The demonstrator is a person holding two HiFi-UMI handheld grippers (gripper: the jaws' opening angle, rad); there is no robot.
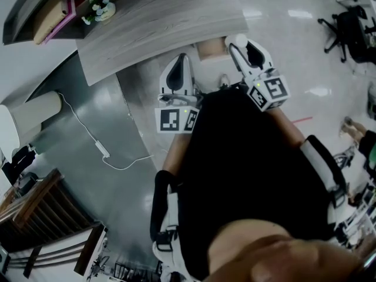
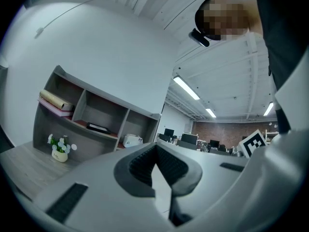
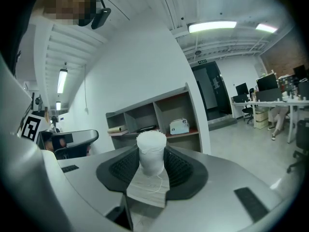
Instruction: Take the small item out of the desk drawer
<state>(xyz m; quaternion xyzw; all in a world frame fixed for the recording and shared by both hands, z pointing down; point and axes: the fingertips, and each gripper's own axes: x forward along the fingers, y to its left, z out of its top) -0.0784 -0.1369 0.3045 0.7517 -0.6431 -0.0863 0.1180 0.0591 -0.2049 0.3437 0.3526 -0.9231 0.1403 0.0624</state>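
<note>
A small white spool of thread (image 3: 151, 152) stands upright between the dark pads of my right gripper (image 3: 151, 164), which is shut on it, a loose strand hanging below. In the head view the right gripper (image 1: 239, 44) is raised in front of the desk edge, with the white spool (image 1: 237, 39) at its tip. Just left of it a tan drawer (image 1: 210, 49) shows under the grey wooden desk top (image 1: 158, 16). My left gripper (image 1: 181, 59) is held beside it, lower and to the left. In its own view, the left gripper (image 2: 155, 151) holds nothing and its pads meet at the tips.
A shelf unit (image 2: 91, 115) with a small flower pot (image 2: 59, 150) stands at the desk's far side, and a white device (image 3: 179, 126) sits in one compartment. A white cable (image 1: 100, 148) trails over the floor at the left. An office chair (image 1: 346, 31) is at the far right.
</note>
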